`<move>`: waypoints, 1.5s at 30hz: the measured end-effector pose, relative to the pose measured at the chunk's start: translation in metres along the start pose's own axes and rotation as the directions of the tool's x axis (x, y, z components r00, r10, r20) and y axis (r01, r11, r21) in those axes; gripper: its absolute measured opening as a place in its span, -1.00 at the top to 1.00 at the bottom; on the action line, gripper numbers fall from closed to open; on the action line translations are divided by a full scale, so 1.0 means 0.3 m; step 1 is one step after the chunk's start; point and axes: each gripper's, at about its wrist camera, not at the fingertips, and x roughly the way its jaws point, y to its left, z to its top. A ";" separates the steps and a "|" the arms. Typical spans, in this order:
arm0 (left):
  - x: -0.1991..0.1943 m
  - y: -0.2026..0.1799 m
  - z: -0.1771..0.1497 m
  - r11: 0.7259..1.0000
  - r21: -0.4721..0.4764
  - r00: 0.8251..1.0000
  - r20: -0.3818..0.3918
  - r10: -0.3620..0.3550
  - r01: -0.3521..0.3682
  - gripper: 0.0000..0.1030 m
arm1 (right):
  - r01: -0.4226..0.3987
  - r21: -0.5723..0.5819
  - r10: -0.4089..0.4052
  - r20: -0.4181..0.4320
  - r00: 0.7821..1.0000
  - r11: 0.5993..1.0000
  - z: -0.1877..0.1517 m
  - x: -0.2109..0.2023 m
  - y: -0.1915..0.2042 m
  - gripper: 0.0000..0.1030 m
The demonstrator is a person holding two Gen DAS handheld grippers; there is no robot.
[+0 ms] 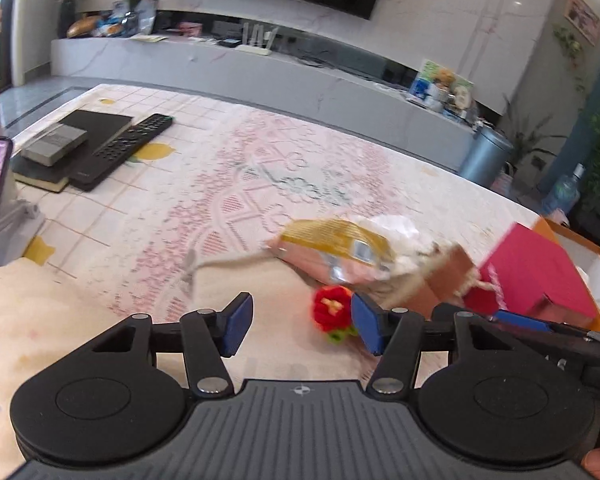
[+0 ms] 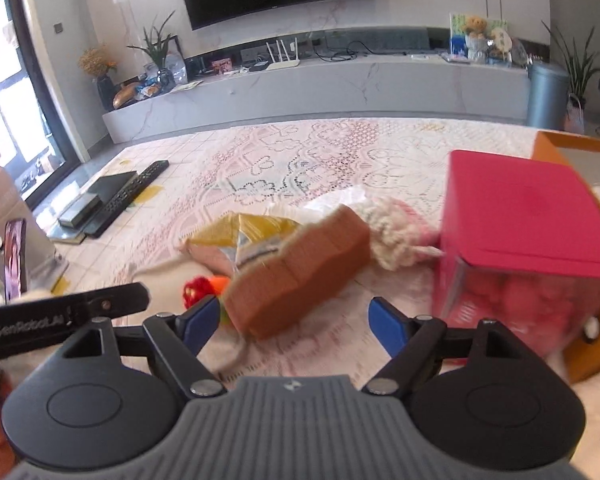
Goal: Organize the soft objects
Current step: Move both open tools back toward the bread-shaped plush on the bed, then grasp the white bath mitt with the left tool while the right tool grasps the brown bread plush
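Several soft things: a loose heap sits mid-table on the lace cloth (image 2: 300, 152), and I see no single clear target in it.
Brown plush block (image 2: 300, 276): it lies nearest my right gripper (image 2: 296, 324), tilted, with one end just ahead of the jaws. If I close now I judge I would clip a corner and flip it.
Red knitted flower (image 1: 332, 309): small, and just ahead of my left gripper (image 1: 300, 326), near its right finger. It looks light enough to be nudged away before the pads meet.
Yellow and pink packet (image 1: 332, 248): it lies farther out, partly under the white fluffy item (image 2: 396, 236). Pulling one could drag the other along.
Left gripper state: jaws spread, with nothing between them.
Right gripper state: jaws spread wide and empty.
Crowding: the two grippers sit close side by side, and the left one's arm shows at the left edge of the right view. If both reach into the same heap, I think they may knock together.
Red box (image 2: 528, 216): it stands to the right, just beside the heap. A wide sweep by the right gripper could shove it.
Orange tray (image 2: 580, 148): it is behind and right of the red box, and I take it for the likely drop spot. The box partly blocks the way in.
Blur: both views smear around the heap, so I cannot tell the exact edges.
Remote control (image 1: 124, 150): far left and well apart, so it poses no risk.
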 end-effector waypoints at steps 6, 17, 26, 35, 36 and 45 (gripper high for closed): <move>0.074 0.053 0.033 0.987 -0.066 0.988 -0.062 0.144 -0.148 -0.48 | 0.038 0.030 -0.037 -0.045 0.998 0.999 0.054 0.117 0.030 -0.63; 0.238 0.088 0.042 0.966 -0.099 0.951 -0.225 0.210 -0.237 -0.56 | 0.031 0.032 -0.028 -0.078 0.997 0.999 0.062 0.168 0.005 -0.27; 0.270 0.082 0.038 0.973 -0.090 0.945 -0.272 0.180 -0.212 -0.38 | 0.009 -0.112 -0.019 -0.083 0.996 0.994 0.039 0.017 -0.017 0.19; 0.258 0.039 0.018 0.999 -0.052 0.967 -0.256 -0.006 -0.007 0.86 | -0.002 -0.036 -0.001 -0.091 0.996 0.999 -0.022 0.021 -0.070 0.03; 0.258 0.030 0.014 0.999 -0.043 0.967 -0.254 -0.009 -0.002 0.86 | 0.003 -0.042 -0.006 -0.087 0.996 0.999 -0.021 0.021 -0.068 -0.03; 0.180 0.072 0.034 0.968 -0.143 0.976 -0.095 0.194 -0.206 -0.63 | -0.010 -0.022 0.008 -0.078 0.997 1.000 -0.029 0.021 -0.098 -0.16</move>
